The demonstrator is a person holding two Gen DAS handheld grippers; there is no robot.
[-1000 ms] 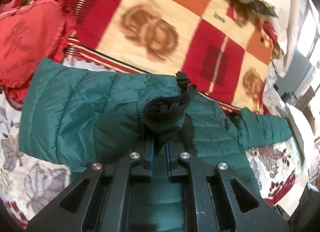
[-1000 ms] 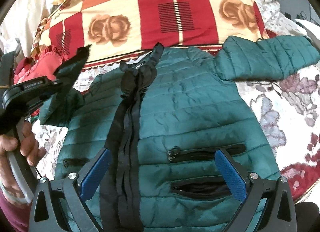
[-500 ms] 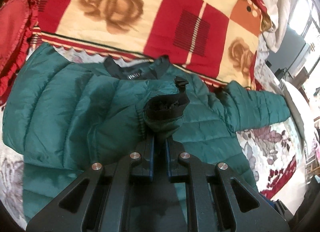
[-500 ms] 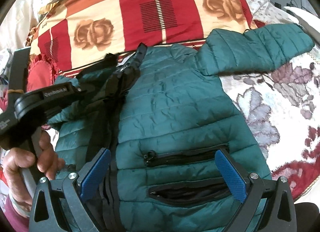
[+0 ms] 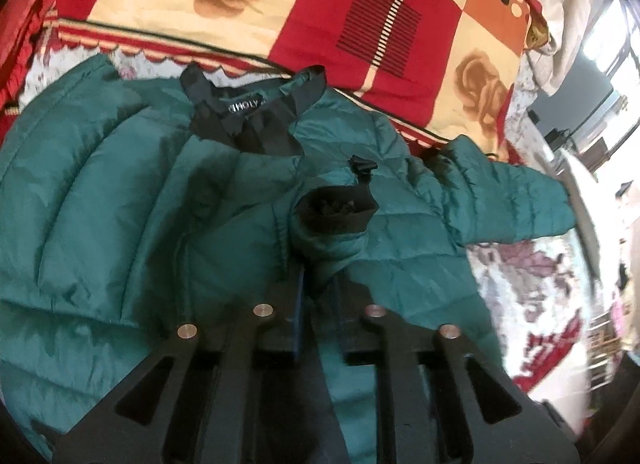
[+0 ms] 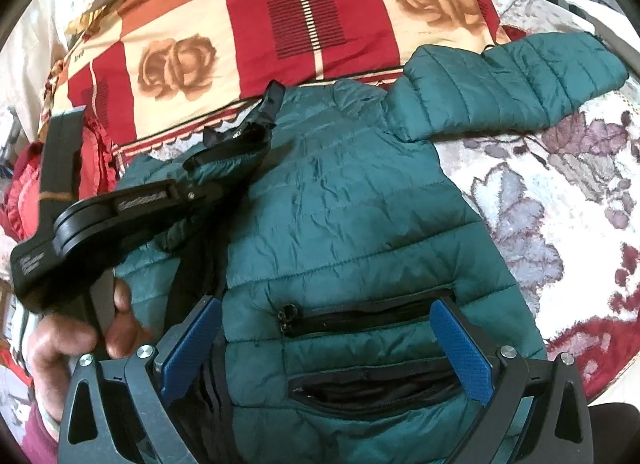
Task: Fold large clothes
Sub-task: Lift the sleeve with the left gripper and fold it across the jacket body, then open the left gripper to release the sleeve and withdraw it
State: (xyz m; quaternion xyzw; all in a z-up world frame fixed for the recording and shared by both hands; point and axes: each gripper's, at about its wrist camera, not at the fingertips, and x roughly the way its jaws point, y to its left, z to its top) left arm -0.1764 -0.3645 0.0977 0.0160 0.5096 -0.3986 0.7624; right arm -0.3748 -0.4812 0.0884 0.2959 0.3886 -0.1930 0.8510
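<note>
A dark green puffer jacket (image 6: pixel 344 216) with black lining lies front up on the bed, collar away from me. My left gripper (image 5: pixel 318 284) is shut on the cuff of the jacket's left sleeve (image 5: pixel 336 220) and holds it over the jacket's chest, below the black collar (image 5: pixel 248 112). It shows from the side in the right wrist view (image 6: pixel 208 184). My right gripper (image 6: pixel 324 340) is open and empty, its blue pads (image 6: pixel 460 348) spread above the two pocket zippers (image 6: pixel 360 316). The other sleeve (image 6: pixel 516 80) lies stretched out to the right.
A red, orange and cream rose-patterned blanket (image 6: pixel 304 20) lies beyond the collar. A red frilled cushion (image 6: pixel 24 192) sits at the left. The floral bedsheet (image 6: pixel 560 192) runs to the bed's right edge.
My left gripper has carried the sleeve cuff rightward across the jacket, from beside the left edge to over the chest. The right gripper has stayed open above the pockets.
</note>
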